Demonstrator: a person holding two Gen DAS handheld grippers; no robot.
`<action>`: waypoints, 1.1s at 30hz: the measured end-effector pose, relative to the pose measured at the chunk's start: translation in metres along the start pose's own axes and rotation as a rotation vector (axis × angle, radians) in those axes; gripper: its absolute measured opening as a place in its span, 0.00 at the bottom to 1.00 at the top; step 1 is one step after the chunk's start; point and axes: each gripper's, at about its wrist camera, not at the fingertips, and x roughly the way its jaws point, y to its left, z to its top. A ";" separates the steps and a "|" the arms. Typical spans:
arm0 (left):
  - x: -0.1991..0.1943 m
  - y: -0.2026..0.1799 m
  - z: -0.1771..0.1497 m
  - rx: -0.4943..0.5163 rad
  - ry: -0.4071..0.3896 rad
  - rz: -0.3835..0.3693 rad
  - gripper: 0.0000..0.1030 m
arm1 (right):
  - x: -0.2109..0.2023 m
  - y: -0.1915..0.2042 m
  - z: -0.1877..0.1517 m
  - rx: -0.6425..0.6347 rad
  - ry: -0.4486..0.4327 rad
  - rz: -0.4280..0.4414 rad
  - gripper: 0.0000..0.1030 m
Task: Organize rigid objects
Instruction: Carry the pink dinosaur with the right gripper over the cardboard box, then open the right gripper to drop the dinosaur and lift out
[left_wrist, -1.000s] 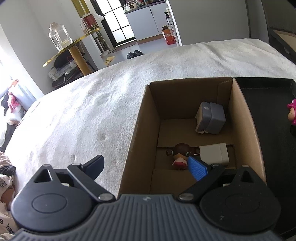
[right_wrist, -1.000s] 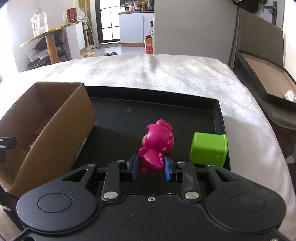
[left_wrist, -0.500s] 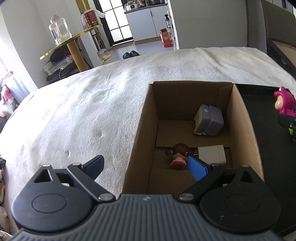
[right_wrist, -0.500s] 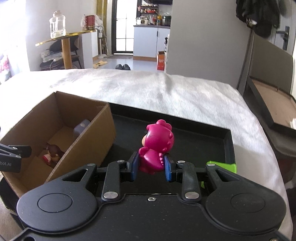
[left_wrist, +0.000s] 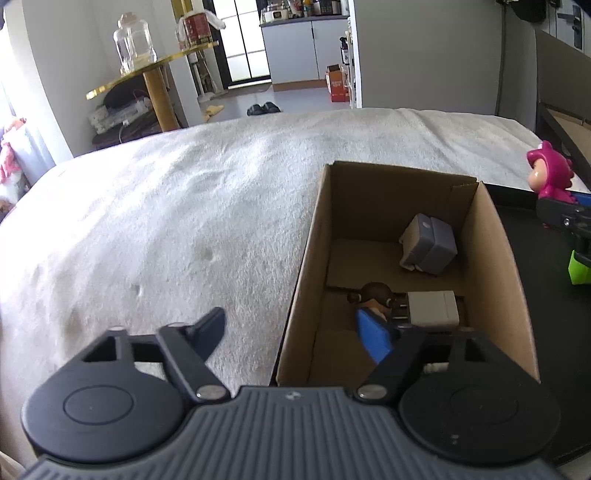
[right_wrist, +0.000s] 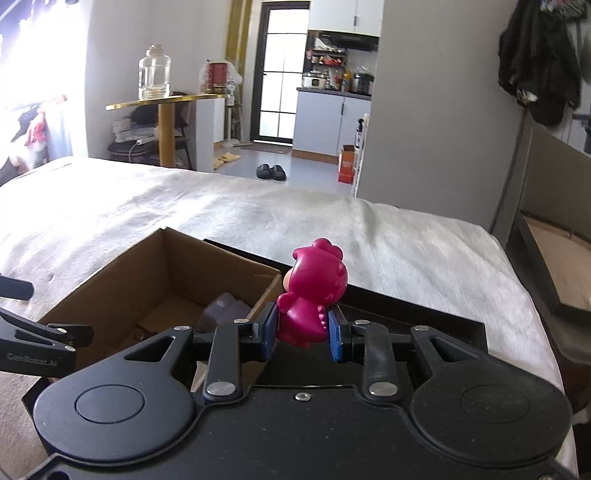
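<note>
The pink figurine (right_wrist: 314, 295) was found clamped in the right gripper (right_wrist: 302, 328), raised beside the right wall of the cardboard box (right_wrist: 110, 280), with open room above it. Below lay the black tray (right_wrist: 406, 314). The left gripper (left_wrist: 291, 332), jaws just narrowed and holding nothing, straddled the box's left wall; ahead inside lay a grey block (left_wrist: 430, 249), a white charger (left_wrist: 432, 306) and a brown-haired doll (left_wrist: 373, 295).

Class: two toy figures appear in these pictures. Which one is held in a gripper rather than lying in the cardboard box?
The magenta figure, clamped upright in the right gripper. The brown-haired figure lies loose inside the cardboard box.
</note>
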 end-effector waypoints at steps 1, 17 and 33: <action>0.001 0.001 -0.001 -0.008 0.004 -0.008 0.63 | 0.001 0.002 0.001 -0.005 0.001 0.003 0.28; 0.011 0.015 -0.006 -0.059 0.023 -0.090 0.12 | 0.005 0.028 0.012 -0.085 -0.028 0.032 0.28; 0.013 0.023 -0.007 -0.075 0.025 -0.131 0.12 | 0.024 0.067 0.031 -0.186 -0.033 0.133 0.31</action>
